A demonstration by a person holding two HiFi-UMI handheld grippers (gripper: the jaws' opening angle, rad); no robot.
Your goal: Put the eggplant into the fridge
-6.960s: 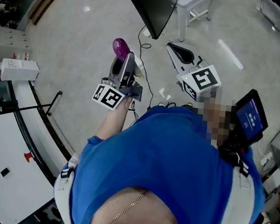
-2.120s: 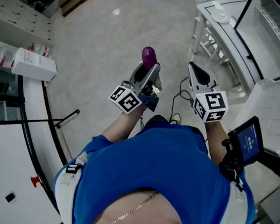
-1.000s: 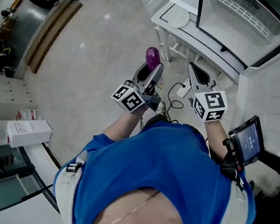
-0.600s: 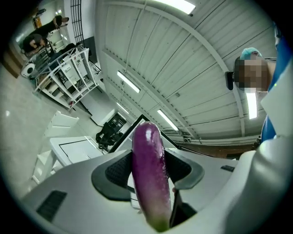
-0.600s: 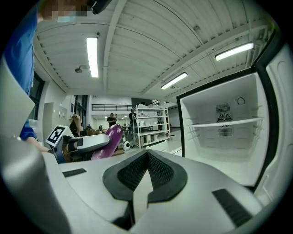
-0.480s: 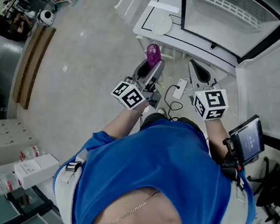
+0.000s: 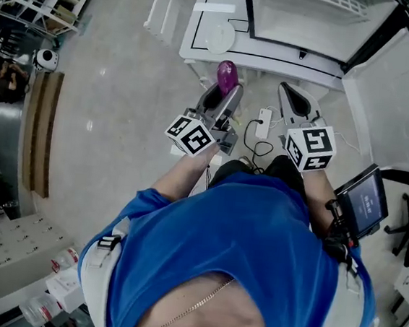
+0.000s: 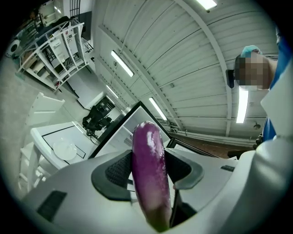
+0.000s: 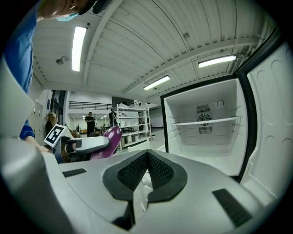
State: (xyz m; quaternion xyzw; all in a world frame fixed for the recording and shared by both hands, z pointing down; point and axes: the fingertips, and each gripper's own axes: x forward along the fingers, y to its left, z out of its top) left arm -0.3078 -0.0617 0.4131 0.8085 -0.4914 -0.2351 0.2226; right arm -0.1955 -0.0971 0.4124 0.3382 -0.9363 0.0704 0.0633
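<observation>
The left claw point(image 8: 149, 167) is clamped on the eggplant point(image 7: 227, 74), its two dark ribbed pads point(image 8: 120, 169) pressing the purple body from either side. The eggplant stands lengthwise between the jaws, its rounded glossy end sticking out well past the tips and its greenish stem end low in the throat of the claw. In the head view it is held out in front of the person, over the pale floor point(image 7: 115, 113), just short of the front edge of a white bench point(image 7: 202, 46).

The right claw point(image 9: 147, 156) has its jaws together, with nothing between the pads. It is held just beside the left one, the two apart, and points at the fridge point(image 9: 206, 137).

The fridge stands open, with its door point(image 9: 274, 114) swung out to the right. The inside is white, with a single shelf point(image 9: 206, 122) across it and a vent on the back wall.

A white plate point(image 7: 219, 37) lies on the bench, near its left edge and left of the fridge opening. A white power strip point(image 7: 264, 122) with a black cable lies on the floor between the two claws. A small screen point(image 7: 365, 187) is strapped to the person's right forearm.
</observation>
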